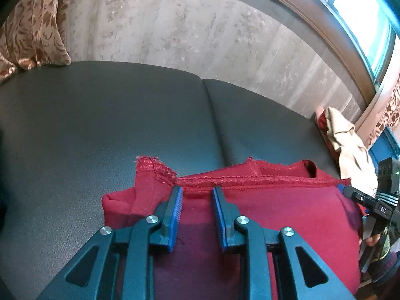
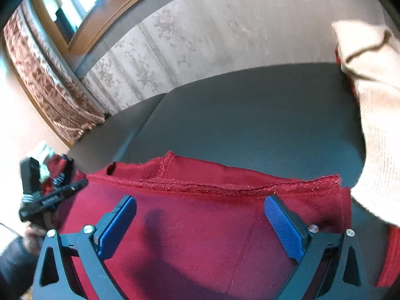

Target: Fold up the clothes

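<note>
A red garment (image 1: 275,212) lies on the dark grey cushioned surface (image 1: 100,125), its stitched hem folded along the far edge. My left gripper (image 1: 197,188) hovers over the hem near the garment's left side, its jaws a little apart and nothing pinched between the blue pads. In the right wrist view the same red garment (image 2: 200,225) fills the foreground, and my right gripper (image 2: 200,200) stands wide open above it, just short of the hem. One black finger (image 1: 355,195) of the right gripper shows at the garment's right edge.
A cream knitted garment (image 1: 350,145) lies heaped over more red cloth at the right end of the cushion (image 2: 250,112), close to my right gripper. A patterned wall and a window (image 1: 362,12) run behind, and a brown curtain (image 1: 32,25) hangs at the left.
</note>
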`<action>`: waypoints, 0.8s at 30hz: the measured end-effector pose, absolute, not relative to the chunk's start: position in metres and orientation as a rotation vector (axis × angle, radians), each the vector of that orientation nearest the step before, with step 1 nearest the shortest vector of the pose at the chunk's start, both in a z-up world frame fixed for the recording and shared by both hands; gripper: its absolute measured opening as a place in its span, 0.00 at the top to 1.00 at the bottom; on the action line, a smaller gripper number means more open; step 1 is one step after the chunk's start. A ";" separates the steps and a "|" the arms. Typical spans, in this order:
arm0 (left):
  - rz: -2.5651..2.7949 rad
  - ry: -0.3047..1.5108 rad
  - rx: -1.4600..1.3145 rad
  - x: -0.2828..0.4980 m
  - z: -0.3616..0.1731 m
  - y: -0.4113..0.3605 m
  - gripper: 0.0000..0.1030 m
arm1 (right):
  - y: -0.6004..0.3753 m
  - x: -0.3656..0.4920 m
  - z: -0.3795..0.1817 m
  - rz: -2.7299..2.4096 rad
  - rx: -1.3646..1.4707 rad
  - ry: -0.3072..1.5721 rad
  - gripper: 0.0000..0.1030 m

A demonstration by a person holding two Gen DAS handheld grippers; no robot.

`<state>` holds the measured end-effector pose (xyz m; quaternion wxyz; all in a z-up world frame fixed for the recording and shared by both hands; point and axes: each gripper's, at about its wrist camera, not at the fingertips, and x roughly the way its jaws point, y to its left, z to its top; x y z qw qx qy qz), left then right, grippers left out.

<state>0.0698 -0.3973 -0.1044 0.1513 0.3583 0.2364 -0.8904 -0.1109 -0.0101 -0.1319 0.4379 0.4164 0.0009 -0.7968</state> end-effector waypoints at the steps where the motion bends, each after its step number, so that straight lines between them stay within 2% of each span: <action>1: -2.560 0.706 1.011 0.075 -0.101 -0.400 0.76 | -0.012 -0.110 -0.132 -1.987 1.034 0.019 0.00; 4: -2.572 0.789 0.932 0.099 -0.089 -0.407 0.72 | -0.008 -0.112 -0.132 -1.981 1.035 0.006 0.00; 9: -2.546 0.785 0.929 0.163 -0.085 -0.401 0.55 | -0.008 -0.112 -0.131 -1.980 1.033 0.003 0.00; 14: -2.521 1.022 0.977 0.205 -0.106 -0.410 0.50 | -0.009 -0.110 -0.131 -1.982 1.034 0.007 0.00; 18: -2.560 1.119 0.969 0.200 -0.113 -0.415 0.46 | -0.009 -0.110 -0.131 -1.981 1.034 0.008 0.00; 24: -2.627 1.032 1.054 0.163 -0.123 -0.412 0.43 | -0.009 -0.111 -0.131 -1.980 1.034 0.005 0.00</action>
